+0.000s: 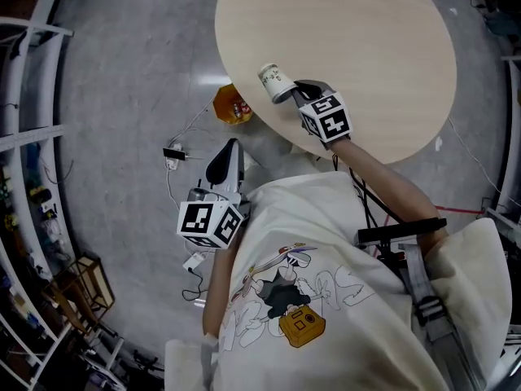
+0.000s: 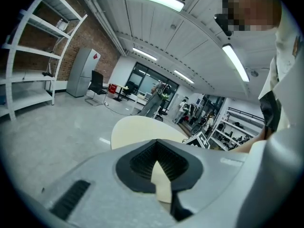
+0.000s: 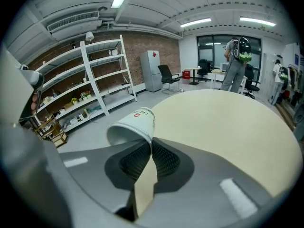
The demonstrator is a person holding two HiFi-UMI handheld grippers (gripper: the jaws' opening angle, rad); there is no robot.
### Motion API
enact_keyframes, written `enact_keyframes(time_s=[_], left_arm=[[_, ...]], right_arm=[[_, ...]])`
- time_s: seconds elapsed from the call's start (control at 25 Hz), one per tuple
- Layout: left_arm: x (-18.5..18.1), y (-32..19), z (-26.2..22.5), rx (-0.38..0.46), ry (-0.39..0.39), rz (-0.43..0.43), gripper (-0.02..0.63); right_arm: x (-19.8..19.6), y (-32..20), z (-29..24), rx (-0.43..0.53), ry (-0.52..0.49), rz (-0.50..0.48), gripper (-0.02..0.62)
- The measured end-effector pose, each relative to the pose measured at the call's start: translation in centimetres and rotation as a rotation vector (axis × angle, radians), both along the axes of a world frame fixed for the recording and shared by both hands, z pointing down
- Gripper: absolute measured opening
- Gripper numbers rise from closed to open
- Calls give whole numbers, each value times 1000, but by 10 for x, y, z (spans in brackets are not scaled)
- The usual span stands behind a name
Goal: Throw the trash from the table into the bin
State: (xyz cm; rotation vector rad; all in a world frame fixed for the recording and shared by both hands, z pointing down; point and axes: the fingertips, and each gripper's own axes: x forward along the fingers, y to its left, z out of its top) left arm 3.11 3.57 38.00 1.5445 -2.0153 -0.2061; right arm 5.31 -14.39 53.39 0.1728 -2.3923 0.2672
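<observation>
The left arm is bent close to the torso. The left gripper (image 1: pixel 233 145) points forward over the floor, jaws together with nothing between them. The right arm reaches forward to the near edge of the round table (image 1: pixel 366 55). The right gripper (image 1: pixel 293 94), tilted downward, is clamped on the rim of a white paper cup (image 1: pixel 275 82) turned sideways. An orange bin (image 1: pixel 232 104) stands on the floor beside that edge.

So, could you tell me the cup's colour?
The cup is white with a red mark; right gripper view.
</observation>
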Motion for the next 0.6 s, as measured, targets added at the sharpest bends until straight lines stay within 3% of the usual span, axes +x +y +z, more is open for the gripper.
enact_keyframes(time_s=[0.6], left_arm=[[-61,92,18,-48,65,-170,6]], right_arm=[[-102,88,14,-13,86,-297,20]])
